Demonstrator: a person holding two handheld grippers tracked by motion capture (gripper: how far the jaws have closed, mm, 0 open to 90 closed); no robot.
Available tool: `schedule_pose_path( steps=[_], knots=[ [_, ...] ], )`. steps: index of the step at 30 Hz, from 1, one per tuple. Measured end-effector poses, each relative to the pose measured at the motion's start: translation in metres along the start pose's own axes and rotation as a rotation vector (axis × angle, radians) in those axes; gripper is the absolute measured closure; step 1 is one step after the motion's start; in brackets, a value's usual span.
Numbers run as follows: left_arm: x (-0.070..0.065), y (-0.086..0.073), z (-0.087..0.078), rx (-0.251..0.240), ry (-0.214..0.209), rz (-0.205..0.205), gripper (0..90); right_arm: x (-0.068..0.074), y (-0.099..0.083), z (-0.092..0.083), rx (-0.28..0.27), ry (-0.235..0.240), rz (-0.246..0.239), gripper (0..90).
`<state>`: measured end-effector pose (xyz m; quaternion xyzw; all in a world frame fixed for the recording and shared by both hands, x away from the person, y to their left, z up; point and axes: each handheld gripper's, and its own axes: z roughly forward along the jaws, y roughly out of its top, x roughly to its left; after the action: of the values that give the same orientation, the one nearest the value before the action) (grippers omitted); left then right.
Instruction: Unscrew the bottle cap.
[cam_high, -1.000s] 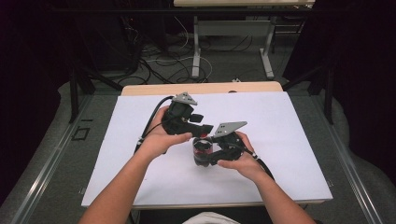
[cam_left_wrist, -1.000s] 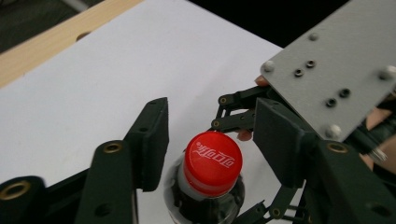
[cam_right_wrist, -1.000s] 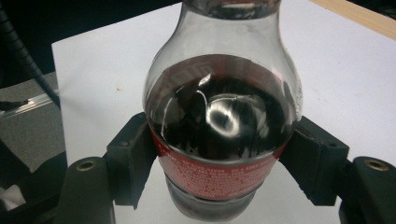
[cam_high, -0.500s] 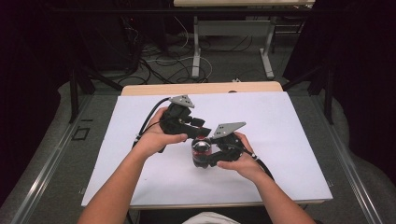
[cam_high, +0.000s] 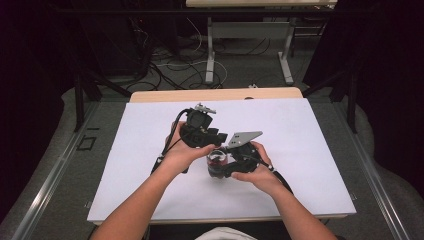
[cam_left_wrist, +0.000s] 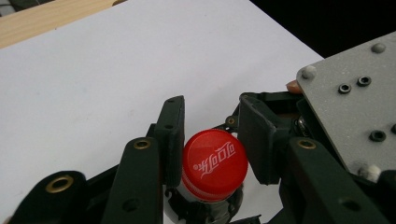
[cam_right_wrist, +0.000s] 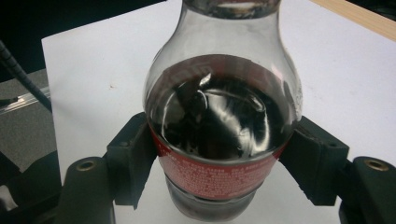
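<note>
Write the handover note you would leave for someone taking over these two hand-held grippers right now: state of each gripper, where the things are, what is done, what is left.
Right gripper: shut on the cola bottle, pads pressing its labelled body on both sides, holding it upright over the white table sheet.
Left gripper: its jaws have just been closing around the red cap; the left pad touches the cap, the right pad looks a hair off it.
Done: bottle steadied, left jaws brought onto the cap.
Left: the cap is still on the bottle. Probably firm up the grip on the cap, then twist it off while the right gripper keeps the bottle from turning.
</note>
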<state>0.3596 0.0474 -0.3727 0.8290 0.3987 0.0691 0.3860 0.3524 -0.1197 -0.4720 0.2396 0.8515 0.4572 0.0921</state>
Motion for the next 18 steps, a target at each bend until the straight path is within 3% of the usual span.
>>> schedule_pose_path(
  steps=[1,3,6,11,14,18],
  knots=[
    [0.002,0.001,0.000,-0.001,-0.015,0.008,62.1,0.000,0.000,0.000,0.000,0.000,0.000,30.2],
    [0.007,0.001,-0.002,-0.026,-0.054,0.038,50.5,-0.001,0.000,-0.001,-0.006,0.004,0.000,30.2],
    [0.013,0.002,-0.006,-0.060,-0.112,0.086,46.6,-0.001,0.000,-0.002,-0.004,0.008,0.008,30.2],
    [0.022,-0.001,-0.013,-0.046,-0.175,0.170,43.8,-0.001,0.001,-0.003,-0.012,0.020,0.010,30.2],
    [0.026,-0.003,-0.014,-0.025,-0.174,0.214,44.9,-0.001,0.001,-0.004,0.005,0.036,0.007,30.2],
    [0.028,-0.003,-0.013,-0.040,-0.196,0.241,45.9,0.000,0.001,-0.002,-0.012,0.031,0.000,30.2]
  ],
)
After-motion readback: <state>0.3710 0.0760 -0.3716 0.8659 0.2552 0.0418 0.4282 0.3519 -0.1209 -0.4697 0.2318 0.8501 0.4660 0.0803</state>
